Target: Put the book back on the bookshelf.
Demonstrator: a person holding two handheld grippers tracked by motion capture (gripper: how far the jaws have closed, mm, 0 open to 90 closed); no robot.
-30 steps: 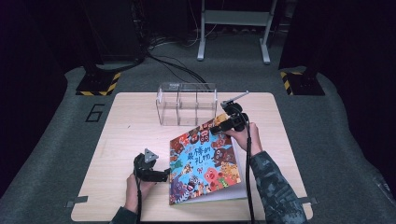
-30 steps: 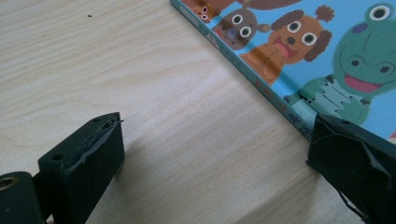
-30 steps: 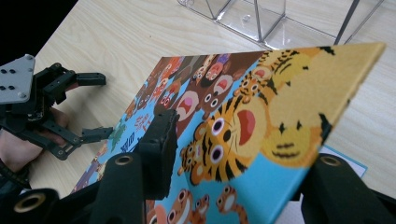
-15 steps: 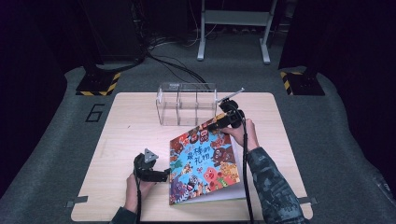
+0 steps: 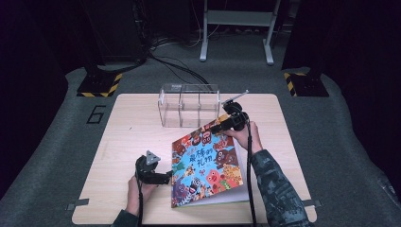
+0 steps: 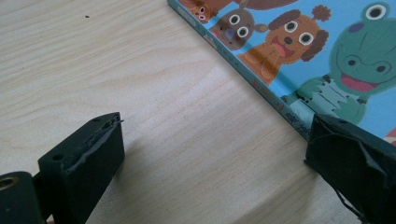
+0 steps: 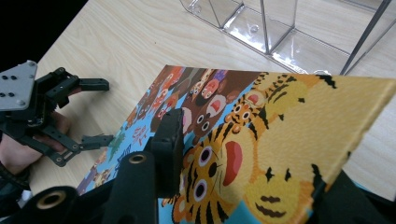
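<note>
**Far corner of the book clamped**

The jaws of the right gripper [image 5: 218, 126] have just been closed onto the far corner of the picture book [image 5: 208, 163], which is now pinched between them. That corner is seen lifted slightly off the counter [image 5: 127, 137].

A large dark numeral "6" [image 5: 97, 114] stands on the grey floor mat beside the light wooden table [image 5: 132, 142]; the colourful animal picture book's [image 5: 208, 163] title characters are too small to read.

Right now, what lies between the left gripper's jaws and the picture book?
Bare wooden table, in the left gripper view; the left gripper is open beside the picture book.
</note>
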